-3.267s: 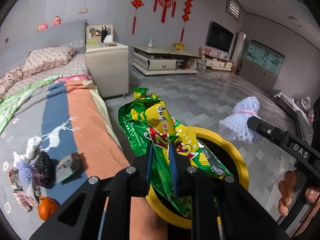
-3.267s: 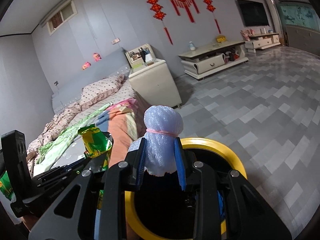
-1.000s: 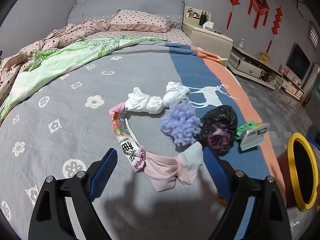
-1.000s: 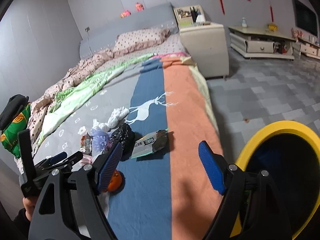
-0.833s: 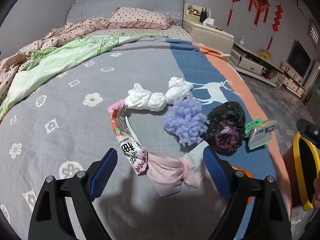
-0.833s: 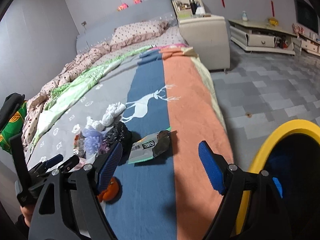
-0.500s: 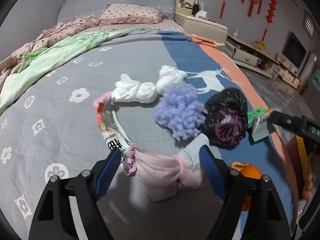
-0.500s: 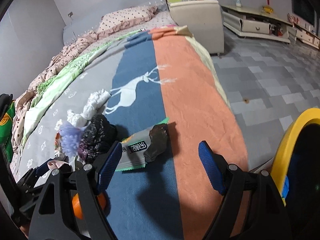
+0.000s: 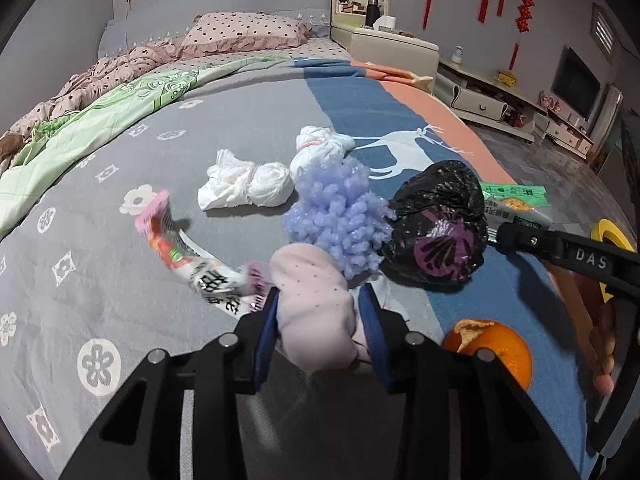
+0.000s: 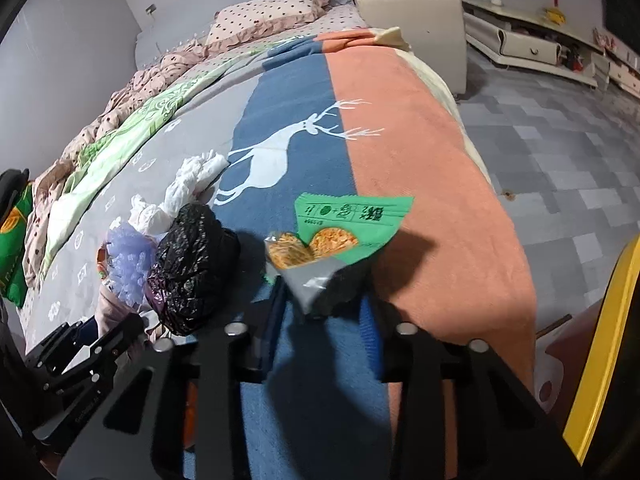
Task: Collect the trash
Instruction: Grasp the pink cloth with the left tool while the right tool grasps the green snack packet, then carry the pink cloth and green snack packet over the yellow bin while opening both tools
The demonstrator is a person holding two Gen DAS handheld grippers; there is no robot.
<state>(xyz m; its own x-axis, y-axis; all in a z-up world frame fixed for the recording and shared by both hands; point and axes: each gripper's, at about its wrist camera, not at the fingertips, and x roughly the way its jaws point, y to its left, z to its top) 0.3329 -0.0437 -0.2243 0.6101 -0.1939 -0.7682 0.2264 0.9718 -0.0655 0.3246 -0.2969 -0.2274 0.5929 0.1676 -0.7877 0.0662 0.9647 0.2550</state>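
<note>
Bedroom scene, with a big bed [image 9: 248, 128] under a grey, blue and orange blanket and trash piled on it. Left claw [image 9: 318, 322] is closing in on a soft pale pink dotted bundle [image 9: 316, 304], blue pads already squeezing both its sides. Just ahead of it sit a fluffy lilac plastic puff [image 9: 340, 212] and a crinkly black plastic bag [image 9: 438, 220], with 2 knotted white plastic bags [image 9: 248, 184] further out and a pink-ended snack wrapper [image 9: 188, 248] off to its left. A half-peeled orange [image 9: 490, 350] lies to its right. Right claw [image 10: 322, 310] is closing too, pinching the silver end of a green snack packet [image 10: 344, 224]. A yellow-rimmed bin [image 10: 600, 360] sits off to its right, beside the bed.
</note>
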